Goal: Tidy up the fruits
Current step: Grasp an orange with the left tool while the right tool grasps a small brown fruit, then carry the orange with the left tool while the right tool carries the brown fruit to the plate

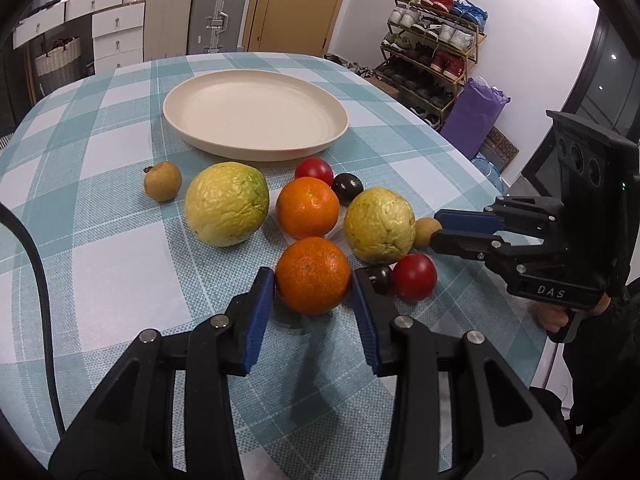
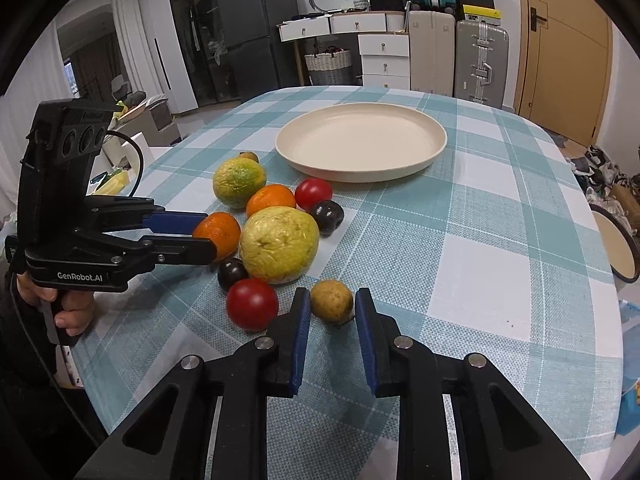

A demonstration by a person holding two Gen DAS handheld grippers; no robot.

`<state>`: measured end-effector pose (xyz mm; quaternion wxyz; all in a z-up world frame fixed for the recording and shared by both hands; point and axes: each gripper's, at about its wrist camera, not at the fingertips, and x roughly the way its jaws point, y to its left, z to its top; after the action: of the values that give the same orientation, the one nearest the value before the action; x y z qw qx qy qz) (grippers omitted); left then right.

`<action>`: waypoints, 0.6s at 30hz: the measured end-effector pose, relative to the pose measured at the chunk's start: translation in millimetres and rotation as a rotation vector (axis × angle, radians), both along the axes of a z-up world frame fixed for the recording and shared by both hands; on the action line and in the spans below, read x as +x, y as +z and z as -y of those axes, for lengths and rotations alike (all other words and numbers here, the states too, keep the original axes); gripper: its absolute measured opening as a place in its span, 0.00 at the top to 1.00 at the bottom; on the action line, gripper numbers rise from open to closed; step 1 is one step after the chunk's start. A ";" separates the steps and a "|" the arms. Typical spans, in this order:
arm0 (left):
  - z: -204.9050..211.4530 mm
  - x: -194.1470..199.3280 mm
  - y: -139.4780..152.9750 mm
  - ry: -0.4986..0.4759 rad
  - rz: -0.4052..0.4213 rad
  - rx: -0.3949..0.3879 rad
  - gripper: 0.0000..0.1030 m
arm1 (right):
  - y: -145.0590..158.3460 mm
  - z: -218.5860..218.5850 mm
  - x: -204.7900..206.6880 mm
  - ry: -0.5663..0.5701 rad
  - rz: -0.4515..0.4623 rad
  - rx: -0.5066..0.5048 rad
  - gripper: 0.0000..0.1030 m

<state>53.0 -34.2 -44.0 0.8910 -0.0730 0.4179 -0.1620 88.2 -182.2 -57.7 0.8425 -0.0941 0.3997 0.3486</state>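
Observation:
An empty cream plate (image 1: 256,114) (image 2: 362,140) sits at the far middle of the checked table. Fruit lies in front of it: two yellow-green guavas (image 1: 227,204) (image 1: 379,225), two oranges, two red tomatoes (image 1: 414,276), two dark plums and two small brown longans (image 1: 162,181). My left gripper (image 1: 313,280) is shut on the near orange (image 1: 313,276) (image 2: 218,234), which rests on the table. My right gripper (image 2: 332,304) (image 1: 436,226) has its pads touching both sides of the near brown longan (image 2: 331,301) (image 1: 426,231), which rests on the table.
The table (image 1: 120,272) has a teal and white checked cloth, with its edge close on the right in the left wrist view. A shoe rack (image 1: 432,48), suitcases (image 2: 480,60) and drawers stand beyond the table.

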 end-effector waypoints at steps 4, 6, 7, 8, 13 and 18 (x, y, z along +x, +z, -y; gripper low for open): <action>-1.1 5.3 -3.7 0.008 -0.020 -0.009 0.64 | -0.9 1.8 -0.6 0.001 -0.006 -0.001 0.77; -2.3 8.3 -5.2 0.018 -0.032 -0.027 0.64 | -1.1 1.2 0.1 0.002 -0.008 -0.003 0.77; -2.5 8.8 -5.2 0.020 -0.032 -0.029 0.64 | -1.4 0.6 0.2 0.005 -0.010 -0.007 0.77; -1.6 10.0 -5.4 0.018 -0.032 -0.024 0.64 | -1.6 0.1 0.6 0.007 -0.012 -0.009 0.77; 0.3 11.8 -4.6 0.016 -0.030 -0.026 0.64 | -6.9 -6.8 3.3 0.018 -0.030 -0.026 0.77; 3.8 10.4 -1.8 0.010 -0.010 -0.018 0.65 | -7.5 -11.0 2.6 0.011 -0.021 -0.037 0.76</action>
<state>63.4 -38.1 -45.8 0.8890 -0.0841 0.4203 -0.1610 90.8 -171.3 -65.2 0.8345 -0.1084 0.4143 0.3467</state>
